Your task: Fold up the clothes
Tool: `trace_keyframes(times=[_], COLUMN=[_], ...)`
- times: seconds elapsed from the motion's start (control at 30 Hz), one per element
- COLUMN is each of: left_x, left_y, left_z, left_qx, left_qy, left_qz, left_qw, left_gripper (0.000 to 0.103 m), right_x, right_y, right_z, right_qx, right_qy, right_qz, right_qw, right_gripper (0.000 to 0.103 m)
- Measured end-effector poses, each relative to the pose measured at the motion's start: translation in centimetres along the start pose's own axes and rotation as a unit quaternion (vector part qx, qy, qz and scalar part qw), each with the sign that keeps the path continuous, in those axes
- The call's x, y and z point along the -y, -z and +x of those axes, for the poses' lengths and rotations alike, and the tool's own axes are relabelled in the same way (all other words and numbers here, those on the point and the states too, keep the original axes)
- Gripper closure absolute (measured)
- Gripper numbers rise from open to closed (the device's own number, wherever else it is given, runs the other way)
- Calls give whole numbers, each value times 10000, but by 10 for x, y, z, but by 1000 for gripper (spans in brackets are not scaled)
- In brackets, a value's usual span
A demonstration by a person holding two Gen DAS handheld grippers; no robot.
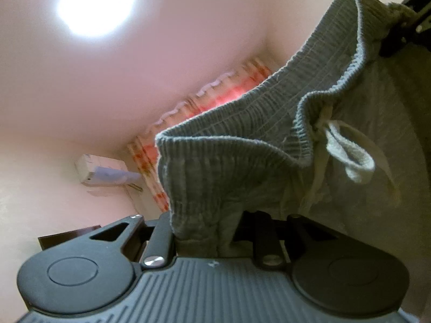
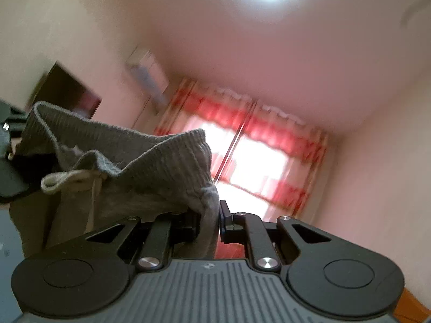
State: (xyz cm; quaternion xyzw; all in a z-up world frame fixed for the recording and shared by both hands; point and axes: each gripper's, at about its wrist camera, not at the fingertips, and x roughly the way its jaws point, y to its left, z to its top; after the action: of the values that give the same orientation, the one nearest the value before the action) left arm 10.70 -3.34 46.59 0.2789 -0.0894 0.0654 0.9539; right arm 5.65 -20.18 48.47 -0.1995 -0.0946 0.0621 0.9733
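A grey garment with a ribbed elastic waistband and a white drawstring hangs in the air between both grippers. In the left wrist view my left gripper is shut on one end of the waistband, with cloth bunched between its fingers. The right gripper's black body shows at the top right corner, at the other end. In the right wrist view my right gripper pinches a fold of the same waistband. The drawstring bow dangles to the left. Both cameras tilt upward toward the ceiling.
A bright ceiling lamp glares overhead. A wall air conditioner hangs beside red-patterned curtains over a bright window. A dark wooden door or cabinet stands at the left. No table or floor is visible.
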Motion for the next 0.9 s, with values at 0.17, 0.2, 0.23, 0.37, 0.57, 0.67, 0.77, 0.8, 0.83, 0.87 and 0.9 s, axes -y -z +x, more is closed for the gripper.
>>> trace_keyframes(times=[0.17,0.2,0.23,0.37,0.57,0.67,0.77,0.8,0.83,0.87,0.9], left_x=[-15,-17,-20,-19,21,52,84,95,105,116,125], left_y=[-21,-24,-27,-21,38,78,120,134,147,161,174], left_z=[9,11,13,22,32,42,49,51,53,55,57], left_qx=[239,260,277,302,-296,-706,-1096,-1219,-1343,-1465,-1584], left_qy=[-207,-218,-220,-146,507,966,1511,1661,1811,1960,2100], left_qz=[-188,-266,-341,-498,-166,-87,-38,-33,-28,-23,-30], left_qw=[9993,9991,9988,9982,9981,9928,9824,9785,9743,9696,9648], left_gripper=[81,81,81,80,80,81,81,81,81,81,81], right_x=[8,10,12,17,2,-13,-28,-34,-41,-47,-52], right_y=[-28,-29,-30,-22,29,75,124,141,158,174,188], right_z=[4,6,7,9,22,26,26,21,15,10,6], right_qx=[450,482,510,366,-410,-858,-1343,-1475,-1608,-1735,-1847], right_qy=[263,270,269,54,-369,-612,-974,-1082,-1189,-1298,-1411], right_qz=[287,343,394,477,274,166,33,31,29,33,59], right_qw=[9982,9979,9976,9982,9981,9943,9861,9831,9798,9762,9726], right_gripper=[86,86,86,86,86,86,86,86,86,86,86])
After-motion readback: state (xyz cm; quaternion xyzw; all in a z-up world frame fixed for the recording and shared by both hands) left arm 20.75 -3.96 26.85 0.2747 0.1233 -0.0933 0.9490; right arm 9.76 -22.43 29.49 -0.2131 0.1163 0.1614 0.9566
